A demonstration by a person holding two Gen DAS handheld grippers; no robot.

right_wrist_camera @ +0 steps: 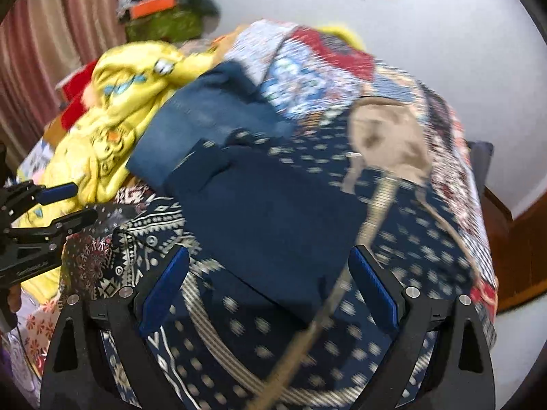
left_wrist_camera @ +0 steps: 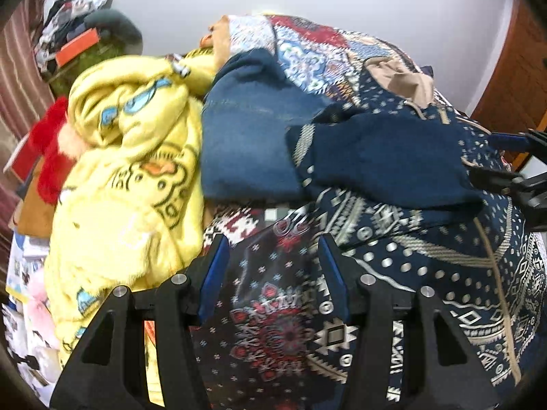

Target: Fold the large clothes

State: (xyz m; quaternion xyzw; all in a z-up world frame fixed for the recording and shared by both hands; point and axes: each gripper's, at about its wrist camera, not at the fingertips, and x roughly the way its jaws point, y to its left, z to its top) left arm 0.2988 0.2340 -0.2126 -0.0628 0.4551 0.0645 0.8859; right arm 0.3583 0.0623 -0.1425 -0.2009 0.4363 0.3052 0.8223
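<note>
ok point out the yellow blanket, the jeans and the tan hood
yellow blanket (left_wrist_camera: 136,171), left wrist view, on its duck print
jeans (left_wrist_camera: 246,136), left wrist view, middle of the faded denim
tan hood (right_wrist_camera: 386,136), right wrist view, centre of the hood lining

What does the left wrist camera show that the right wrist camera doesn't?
Only the left wrist view shows the left gripper head-on, fingers open and empty over dark red-flowered cloth, plus pale pink fabric at the left edge.

Only the right wrist view shows the right gripper head-on, fingers open above the navy patterned garment, and the bed's right side dropping to the floor.

Both show the yellow cartoon blanket, folded jeans, beige hood lining, and orange box.
</note>
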